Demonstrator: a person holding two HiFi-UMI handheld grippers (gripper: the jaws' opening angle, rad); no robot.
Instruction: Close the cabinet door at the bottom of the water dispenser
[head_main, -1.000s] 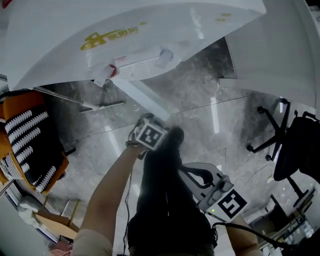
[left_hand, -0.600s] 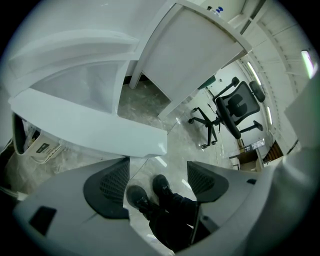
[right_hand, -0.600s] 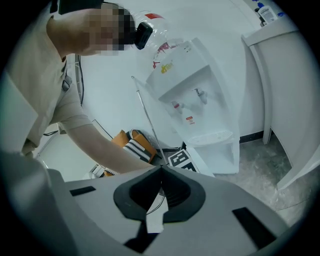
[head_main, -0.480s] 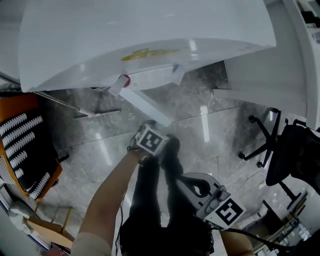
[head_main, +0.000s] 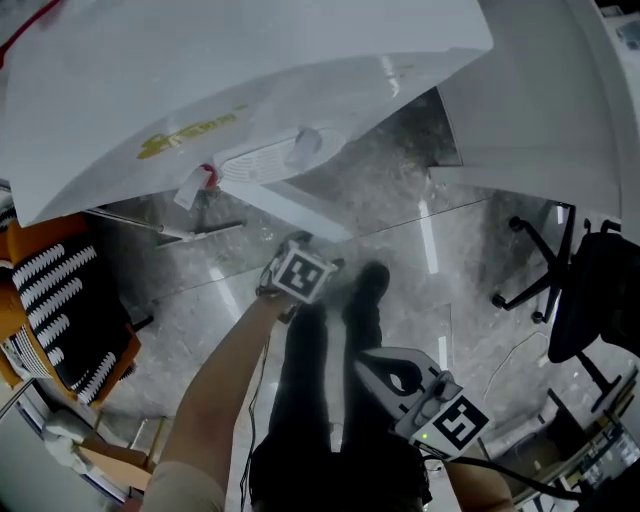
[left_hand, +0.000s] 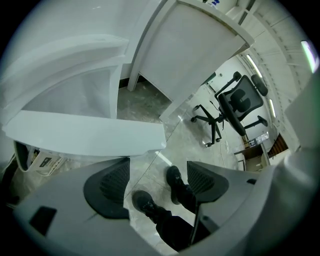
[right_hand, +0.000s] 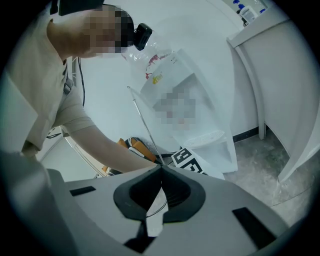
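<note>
Closing not yet done: looking down on the dispenser (head_main: 230, 90) and finding the door (head_main: 300, 212) jutting out from its base over the floor (head_main: 410, 175), swung wide rather than lying flush. Holding the left gripper (head_main: 298, 262) just beside the door's outer edge, on the side away from the dispenser; not managing to tell from the head view whether touching it or not. Spreading that gripper's jaws well apart and gripping nothing, with only floor and shoes (left_hand: 174, 179) showing between them and the door's white slab lying just ahead of the left jaw. Hanging the right gripper (head_main: 385, 372) low and well away from the dispenser, jaws pressed together tip to tip, clasping nothing. Judging the whole swing as remaining: pushing the door's free edge back toward the dispenser until flush, probably with the left gripper alone.
</note>
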